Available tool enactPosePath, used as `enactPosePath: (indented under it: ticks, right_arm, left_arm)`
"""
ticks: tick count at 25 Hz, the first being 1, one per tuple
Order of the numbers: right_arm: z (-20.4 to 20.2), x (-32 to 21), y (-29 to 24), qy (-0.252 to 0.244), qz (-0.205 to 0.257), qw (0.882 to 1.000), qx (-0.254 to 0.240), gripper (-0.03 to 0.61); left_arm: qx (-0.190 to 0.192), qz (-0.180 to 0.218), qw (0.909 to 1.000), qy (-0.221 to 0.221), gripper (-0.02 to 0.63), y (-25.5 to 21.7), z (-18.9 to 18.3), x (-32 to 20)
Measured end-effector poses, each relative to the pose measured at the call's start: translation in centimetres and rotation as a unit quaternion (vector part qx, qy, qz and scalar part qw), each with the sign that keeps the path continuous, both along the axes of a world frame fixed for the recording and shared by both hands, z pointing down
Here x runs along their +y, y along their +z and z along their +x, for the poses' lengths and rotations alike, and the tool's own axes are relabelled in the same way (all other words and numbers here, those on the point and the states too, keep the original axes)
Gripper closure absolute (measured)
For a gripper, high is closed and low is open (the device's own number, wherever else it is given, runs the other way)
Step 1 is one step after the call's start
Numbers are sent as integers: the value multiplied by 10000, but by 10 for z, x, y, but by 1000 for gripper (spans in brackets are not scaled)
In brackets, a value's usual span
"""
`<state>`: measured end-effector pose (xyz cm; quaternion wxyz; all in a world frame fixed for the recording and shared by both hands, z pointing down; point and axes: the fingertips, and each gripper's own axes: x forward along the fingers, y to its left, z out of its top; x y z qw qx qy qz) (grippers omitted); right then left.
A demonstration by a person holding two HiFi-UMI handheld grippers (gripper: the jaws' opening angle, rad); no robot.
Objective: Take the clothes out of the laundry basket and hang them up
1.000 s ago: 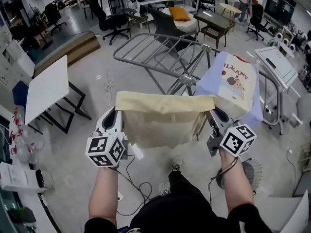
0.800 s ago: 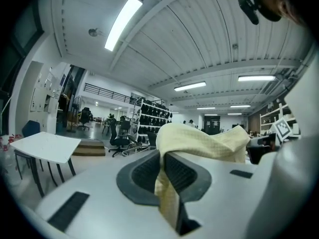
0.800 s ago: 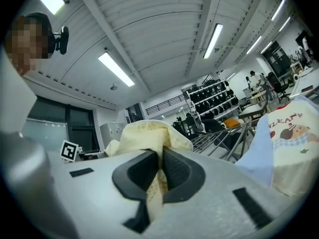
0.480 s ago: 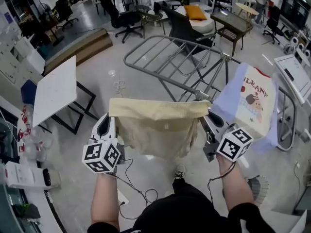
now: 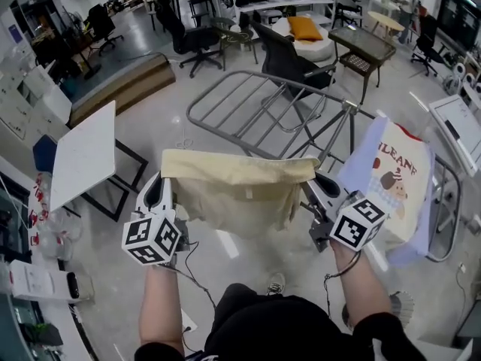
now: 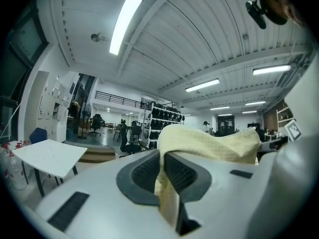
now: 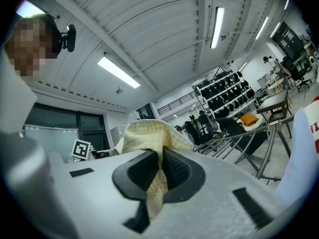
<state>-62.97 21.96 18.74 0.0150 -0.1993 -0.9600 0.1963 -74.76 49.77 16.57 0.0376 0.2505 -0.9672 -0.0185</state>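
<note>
My left gripper (image 5: 165,180) is clamped on one top corner of the pale yellow woven cloth (image 5: 240,198); my right gripper (image 5: 319,184) pinches the other corner; the cloth hangs stretched between them, above the floor, just short of the grey metal drying rack (image 5: 240,104); a printed lavender T-shirt (image 5: 394,175) drapes the rack's right side.

The person's left forearm (image 5: 160,303) and right forearm (image 5: 353,284) reach forward, well apart. The left gripper (image 5: 162,182) and right gripper (image 5: 316,182) point level, each clamped on a top corner of the yellow cloth (image 5: 237,194).
</note>
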Motion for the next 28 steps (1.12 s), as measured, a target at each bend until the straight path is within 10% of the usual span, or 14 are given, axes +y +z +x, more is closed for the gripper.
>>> enactPosePath:
  ticks: [13,28]
  right_arm:
    - [-49,-49,-17,1256,46,9920,-146,560]
    - [-105,-63,-33,3119,168,9499,-103,560]
  left_arm:
    - [-193,90,9918,1257,586,-10,-109,-79]
    - [-197,220,9522,3040,586,-21,-236,-160]
